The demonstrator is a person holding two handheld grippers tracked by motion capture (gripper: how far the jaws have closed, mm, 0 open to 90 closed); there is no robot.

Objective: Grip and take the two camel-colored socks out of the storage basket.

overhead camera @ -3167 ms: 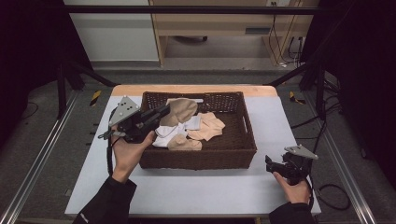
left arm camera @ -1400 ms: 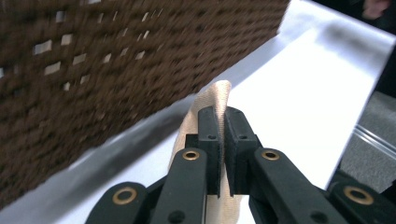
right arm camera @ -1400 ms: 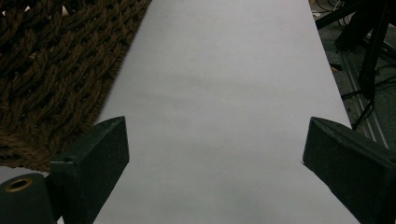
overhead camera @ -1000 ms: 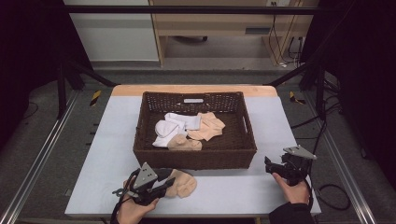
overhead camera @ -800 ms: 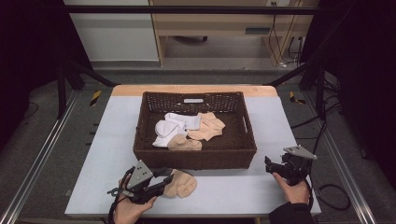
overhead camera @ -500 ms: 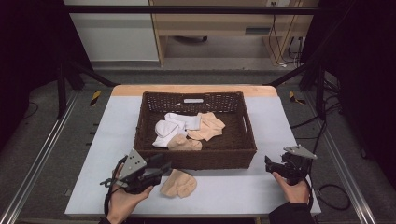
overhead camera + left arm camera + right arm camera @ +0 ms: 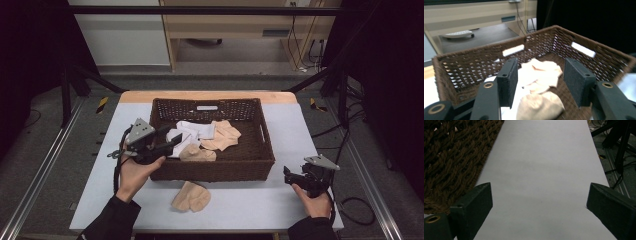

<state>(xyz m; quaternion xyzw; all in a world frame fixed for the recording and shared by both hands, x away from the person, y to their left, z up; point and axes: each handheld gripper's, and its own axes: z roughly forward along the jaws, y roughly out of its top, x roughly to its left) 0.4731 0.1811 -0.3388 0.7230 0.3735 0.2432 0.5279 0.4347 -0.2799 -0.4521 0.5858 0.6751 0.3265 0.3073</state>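
The left gripper (image 7: pixel 172 141) hangs above the left front corner of the woven basket (image 7: pixel 215 171), its jaws spread wide with nothing between them; they have just been opening. In the left gripper view the left gripper (image 7: pixel 540 75) looks down into the basket (image 7: pixel 584 50), and the pads (image 7: pixel 507 80) frame the pile of socks without touching any of it. A tan sock (image 7: pixel 541 107) lies bunched directly below the jaws, with a lighter peach one (image 7: pixel 541 72) behind it.

The released tan sock (image 7: pixel 192 196) lies flat on the bench (image 7: pixel 250 200), just in front of the basket's front wall and well apart from both grippers. In the basket sit a white sock (image 7: pixel 192 131), a peach sock (image 7: pixel 222 136) and a smaller tan one (image 7: pixel 198 153), overlapping each other.

The right gripper (image 7: pixel 292 175) rests low over the right front part of the bench, held in the right hand (image 7: pixel 314 200). In the right gripper view its jaws stand wide apart over bare bench (image 7: pixel 544 170) and hold nothing, with the basket's wall (image 7: pixel 454 157) at the left.

The left hand (image 7: pixel 132 172) and the gripper body cover part of the basket's left wall. How many separate socks make up the pile cannot be told, since they overlap. In the left gripper view the near socks are cut off by the lower edge and blurred.
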